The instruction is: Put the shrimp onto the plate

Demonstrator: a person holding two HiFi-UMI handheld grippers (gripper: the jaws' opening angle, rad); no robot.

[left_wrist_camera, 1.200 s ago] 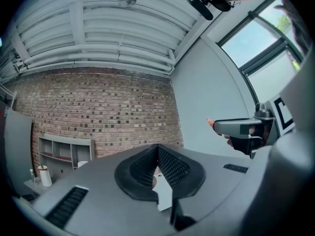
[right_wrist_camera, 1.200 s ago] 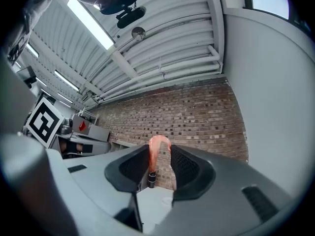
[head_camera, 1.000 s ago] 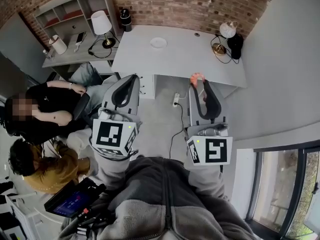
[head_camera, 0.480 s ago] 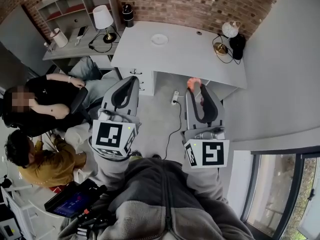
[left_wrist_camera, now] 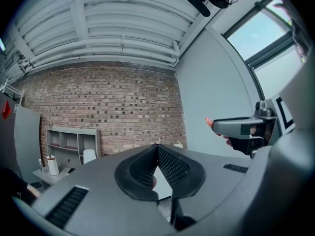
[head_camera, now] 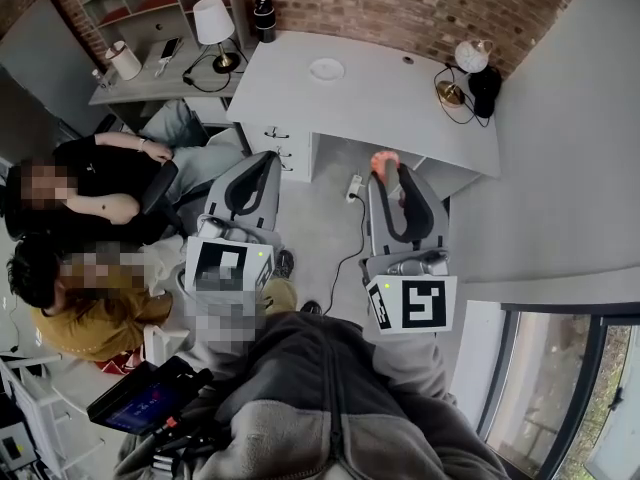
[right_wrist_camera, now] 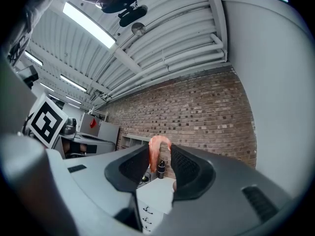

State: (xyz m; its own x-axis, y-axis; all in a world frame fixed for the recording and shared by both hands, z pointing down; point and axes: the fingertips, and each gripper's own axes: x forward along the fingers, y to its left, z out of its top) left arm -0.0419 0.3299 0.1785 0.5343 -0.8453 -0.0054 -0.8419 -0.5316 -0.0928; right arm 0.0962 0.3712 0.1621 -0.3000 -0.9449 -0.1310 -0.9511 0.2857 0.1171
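Though only a pink speck at the right gripper's [head_camera: 389, 171] tip from the head view, plain in the right gripper view: curled shrimp [right_wrist_camera: 153, 154] clamped between the jaws, well short of the plate [head_camera: 327, 69] on the desk [head_camera: 400, 108]. Left gripper [left_wrist_camera: 157, 147] closed tip to tip, empty.

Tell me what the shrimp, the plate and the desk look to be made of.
Shrimp: likely rubbery plastic, a toy; uniform pink-orange, smooth curl.
Plate: ceramic or plastic, cannot tell which; plain white, small in view.
Desk: probably painted or laminated board; flat matte pale grey top with drawers.
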